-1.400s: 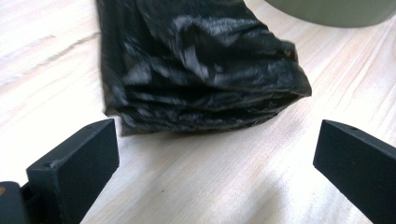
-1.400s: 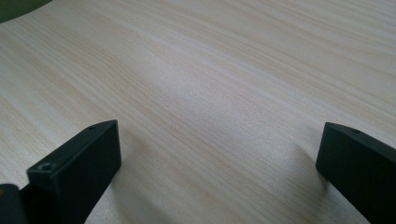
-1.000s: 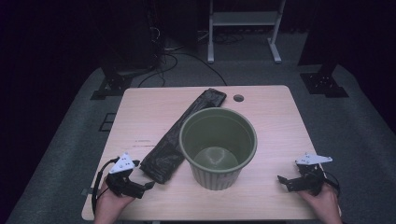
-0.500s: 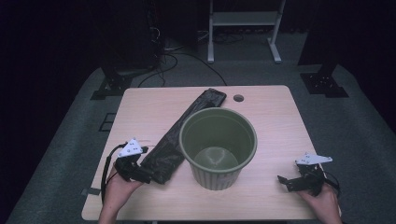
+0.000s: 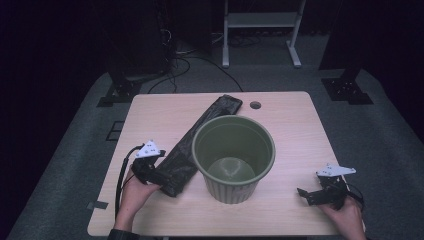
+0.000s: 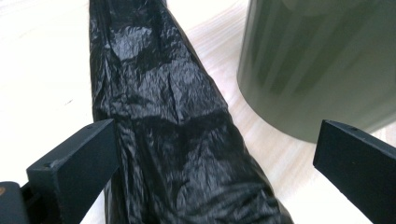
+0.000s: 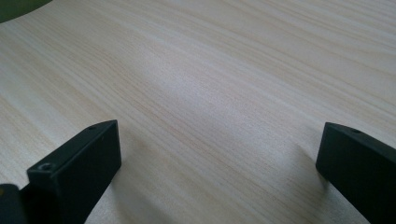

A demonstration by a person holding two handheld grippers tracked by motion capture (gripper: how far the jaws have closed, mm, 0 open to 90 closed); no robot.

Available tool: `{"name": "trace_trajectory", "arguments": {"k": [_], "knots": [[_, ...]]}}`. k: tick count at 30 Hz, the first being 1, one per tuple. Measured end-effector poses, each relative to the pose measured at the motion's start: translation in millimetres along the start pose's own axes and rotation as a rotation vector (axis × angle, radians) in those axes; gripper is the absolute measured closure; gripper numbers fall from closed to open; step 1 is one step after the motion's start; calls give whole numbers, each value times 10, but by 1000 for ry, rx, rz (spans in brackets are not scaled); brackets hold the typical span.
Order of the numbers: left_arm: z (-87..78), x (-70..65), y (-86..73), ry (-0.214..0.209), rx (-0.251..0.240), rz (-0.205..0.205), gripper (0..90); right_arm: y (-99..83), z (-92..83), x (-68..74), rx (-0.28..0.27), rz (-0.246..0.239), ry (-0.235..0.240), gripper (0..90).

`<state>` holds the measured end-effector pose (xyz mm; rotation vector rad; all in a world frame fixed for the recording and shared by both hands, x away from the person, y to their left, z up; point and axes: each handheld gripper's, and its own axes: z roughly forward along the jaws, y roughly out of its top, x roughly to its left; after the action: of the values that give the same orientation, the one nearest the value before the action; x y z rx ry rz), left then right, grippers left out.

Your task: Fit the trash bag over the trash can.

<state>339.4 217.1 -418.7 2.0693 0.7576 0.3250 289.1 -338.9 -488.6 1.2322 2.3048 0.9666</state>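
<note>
A long folded black plastic bag (image 5: 192, 145) lies diagonally across the wooden table (image 5: 290, 120), from the far middle toward the near left. A green ribbed bin (image 5: 234, 157) stands upright and empty just right of it. My left gripper (image 5: 160, 172) is open at the bag's near end, and the crinkled black bag (image 6: 173, 130) lies between its wide-apart jaws, with the green bin (image 6: 322, 65) to the right. My right gripper (image 5: 306, 194) rests open near the table's right front edge, over bare wood (image 7: 210, 93).
A small round cable hole (image 5: 255, 105) sits in the table's far edge. Dark carpet surrounds the table, with stand legs (image 5: 345, 85) and cables (image 5: 185, 60) on the floor behind it.
My left gripper has moved from the table's near-left corner forward and right onto the near end of the black bag. The right gripper has stayed still.
</note>
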Motion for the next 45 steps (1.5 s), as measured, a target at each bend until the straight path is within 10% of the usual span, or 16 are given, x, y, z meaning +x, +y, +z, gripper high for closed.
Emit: {"name": "trace_trajectory", "arguments": {"k": [30,42,45], "knots": [[662,222,-181,53,217,-12,82,3,3,-2,0,0,1,0],[497,173,-178,14,258,37,807,4,4,-3,-1,0,0,0],[419,170,-239,-29,258,27,862,4,4,-3,-1,0,0,0]]}}
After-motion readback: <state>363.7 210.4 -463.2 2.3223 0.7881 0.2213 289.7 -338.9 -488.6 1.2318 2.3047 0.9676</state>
